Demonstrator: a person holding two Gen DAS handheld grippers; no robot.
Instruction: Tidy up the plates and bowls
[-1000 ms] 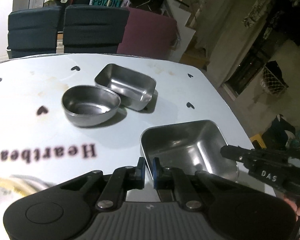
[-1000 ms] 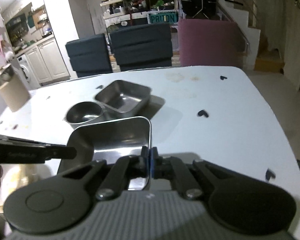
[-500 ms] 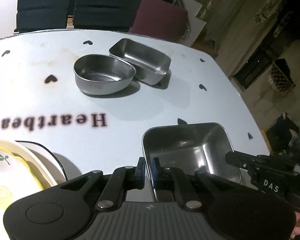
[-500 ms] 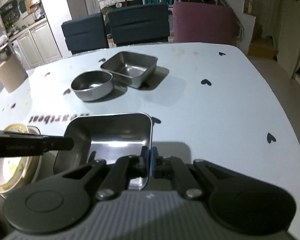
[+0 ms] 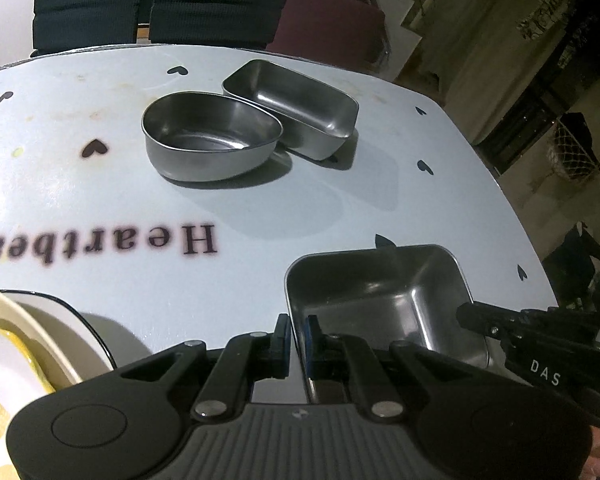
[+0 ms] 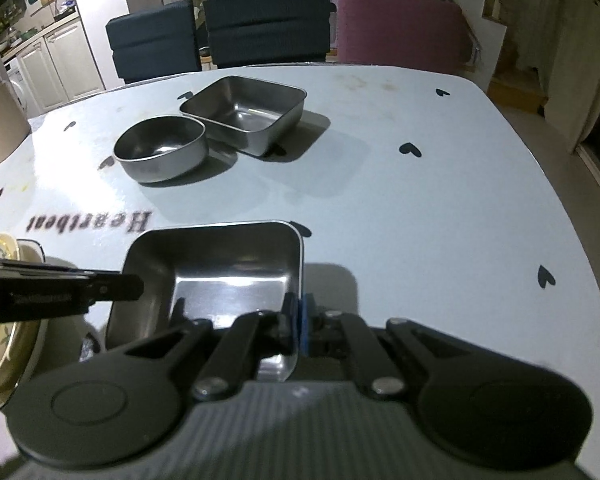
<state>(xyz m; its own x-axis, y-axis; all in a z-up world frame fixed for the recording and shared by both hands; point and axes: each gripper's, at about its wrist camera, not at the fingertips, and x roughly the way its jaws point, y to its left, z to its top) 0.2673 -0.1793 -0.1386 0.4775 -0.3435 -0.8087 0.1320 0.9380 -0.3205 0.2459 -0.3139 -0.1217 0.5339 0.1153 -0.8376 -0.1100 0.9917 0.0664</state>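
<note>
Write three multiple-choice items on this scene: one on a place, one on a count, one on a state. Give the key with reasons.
1. Where does the round steel bowl stand?
A. inside the near square tray
B. beside the far steel tray, on the table
C. on the cream plate

2. How many steel vessels are on the table?
A. two
B. three
C. five

3. How is the near steel tray held?
A. by both grippers, one on each side wall
B. by the right gripper only
C. by neither

Key: B, the bowl sits next to the far tray; B, one bowl and two trays; A, the left gripper and right gripper each pinch a wall.
</note>
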